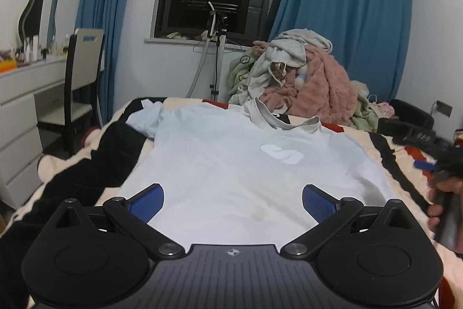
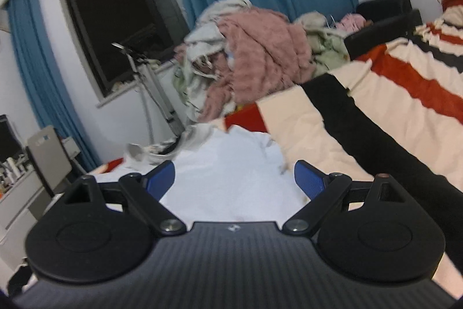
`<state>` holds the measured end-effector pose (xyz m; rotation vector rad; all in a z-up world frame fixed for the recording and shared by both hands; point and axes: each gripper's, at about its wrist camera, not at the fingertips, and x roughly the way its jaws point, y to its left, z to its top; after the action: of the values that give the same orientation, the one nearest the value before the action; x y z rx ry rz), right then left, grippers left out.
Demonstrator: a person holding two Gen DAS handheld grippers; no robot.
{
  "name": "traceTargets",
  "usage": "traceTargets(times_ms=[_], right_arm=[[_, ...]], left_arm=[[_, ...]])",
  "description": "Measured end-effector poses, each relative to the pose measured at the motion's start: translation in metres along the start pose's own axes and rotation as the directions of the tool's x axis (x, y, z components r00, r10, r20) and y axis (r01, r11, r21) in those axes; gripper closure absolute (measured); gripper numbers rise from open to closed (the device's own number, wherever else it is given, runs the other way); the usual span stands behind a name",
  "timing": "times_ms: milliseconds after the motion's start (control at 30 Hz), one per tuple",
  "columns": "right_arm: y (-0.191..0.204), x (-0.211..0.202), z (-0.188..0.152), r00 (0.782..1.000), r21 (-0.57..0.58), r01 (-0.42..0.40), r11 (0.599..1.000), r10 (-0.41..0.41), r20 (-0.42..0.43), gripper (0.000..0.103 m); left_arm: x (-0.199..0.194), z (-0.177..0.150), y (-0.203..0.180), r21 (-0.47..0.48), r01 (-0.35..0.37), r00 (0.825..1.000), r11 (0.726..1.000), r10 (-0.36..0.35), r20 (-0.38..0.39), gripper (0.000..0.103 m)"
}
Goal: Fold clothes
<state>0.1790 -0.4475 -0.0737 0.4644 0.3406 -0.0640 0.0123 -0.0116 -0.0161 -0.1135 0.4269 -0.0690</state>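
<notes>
Your left hand-held gripper (image 1: 233, 200) and right hand-held gripper (image 2: 235, 180) both gape wide, holding nothing, above the white T-shirt (image 1: 231, 164) spread flat across the bed (image 2: 332, 120).

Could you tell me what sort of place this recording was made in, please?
Most likely a home bedroom: a white T-shirt lies spread on a bed with a striped cover, a vanity desk with mirror stands at one side, and blue curtains frame a dark window.
</notes>
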Motion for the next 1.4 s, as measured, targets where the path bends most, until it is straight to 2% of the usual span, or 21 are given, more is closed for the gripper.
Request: traceTargets(times_ms=[167, 333, 400, 467, 500, 533, 600, 700, 767, 800, 867, 900, 1000, 1067, 1133, 1267, 1400], right_arm=[[-0.029, 0.062, -0.005, 0.997, 0.069, 0.017, 0.997, -0.011, -0.073, 0.013], [-0.038, 0.112, -0.016, 0.99, -0.018, 0.066, 0.998, -0.067, -0.124, 0.013], [-0.035, 0.124, -0.018, 0.985, -0.075, 0.075, 0.994, -0.085, -0.151, 0.034], [-0.021, 0.125, -0.021, 0.984, -0.156, 0.057, 0.986, -0.082, -0.158, 0.068], [-0.009, 0.122, -0.024, 0.986, -0.215, 0.058, 0.975, -0.09, -0.144, 0.076], [0.004, 0.119, -0.026, 0.988, -0.283, 0.065, 0.957, -0.102, -0.12, 0.083], [0.034, 0.111, -0.032, 0.992, -0.422, 0.069, 0.904, -0.106, -0.066, 0.086], [0.076, 0.103, -0.05, 0.998, -0.582, 0.021, 0.813, -0.052, -0.037, 0.089], [0.104, 0.102, -0.068, 0.998, -0.684, -0.034, 0.729, -0.012, -0.063, 0.09], [0.114, 0.102, -0.076, 0.996, -0.711, -0.065, 0.7, 0.003, -0.089, 0.09], [0.131, 0.106, -0.091, 0.988, -0.739, -0.134, 0.66, 0.027, -0.155, 0.089], [0.136, 0.108, -0.096, 0.984, -0.739, -0.151, 0.656, 0.028, -0.177, 0.088], [0.138, 0.107, -0.094, 0.974, -0.702, -0.19, 0.687, 0.043, -0.222, 0.082], [0.122, 0.103, -0.082, 0.97, -0.618, -0.213, 0.756, 0.09, -0.225, 0.061], [0.104, 0.099, -0.069, 0.967, -0.516, -0.231, 0.825, 0.136, -0.216, 0.048], [0.068, 0.09, -0.042, 0.958, -0.288, -0.269, 0.919, 0.223, -0.181, 0.047], [0.032, 0.081, -0.016, 0.946, -0.044, -0.306, 0.951, 0.298, -0.126, 0.047]], left_arm=[[0.03, -0.001, 0.013, -0.095, 0.031, 0.998, 0.995, -0.036, -0.057, 0.0], [0.063, -0.007, 0.017, -0.157, 0.044, 0.991, 0.987, -0.063, -0.114, 0.0], [0.073, -0.01, 0.014, -0.151, 0.044, 0.99, 0.988, -0.064, -0.125, 0.0], [0.082, -0.012, 0.011, -0.142, 0.046, 0.989, 0.989, -0.065, -0.133, 0.0], [0.085, -0.013, 0.009, -0.137, 0.048, 0.988, 0.989, -0.067, -0.136, 0.0], [0.088, -0.014, 0.007, -0.131, 0.05, 0.988, 0.99, -0.069, -0.139, 0.0], [0.091, -0.016, 0.003, -0.119, 0.054, 0.987, 0.991, -0.071, -0.143, 0.0], [0.091, -0.018, -0.001, -0.099, 0.058, 0.988, 0.993, -0.071, -0.137, 0.0], [0.09, -0.018, -0.003, -0.085, 0.057, 0.989, 0.995, -0.068, -0.132, 0.0], [0.09, -0.018, -0.004, -0.078, 0.055, 0.99, 0.995, -0.065, -0.129, 0.0], [0.089, -0.019, -0.005, -0.064, 0.048, 0.991, 0.997, -0.056, -0.121, 0.0], [0.088, -0.019, -0.006, -0.057, 0.044, 0.992, 0.997, -0.051, -0.117, 0.0], [0.088, -0.018, -0.006, -0.064, 0.041, 0.992, 0.997, -0.049, -0.119, 0.0], [0.088, -0.016, -0.004, -0.076, 0.043, 0.991, 0.996, -0.052, -0.123, 0.0], [0.087, -0.015, -0.001, -0.098, 0.046, 0.99, 0.994, -0.058, -0.129, 0.0], [0.085, -0.013, 0.005, -0.152, 0.056, 0.987, 0.987, -0.078, -0.14, 0.0], [0.086, -0.013, 0.008, -0.188, 0.06, 0.984, 0.98, -0.089, -0.152, 0.0]])
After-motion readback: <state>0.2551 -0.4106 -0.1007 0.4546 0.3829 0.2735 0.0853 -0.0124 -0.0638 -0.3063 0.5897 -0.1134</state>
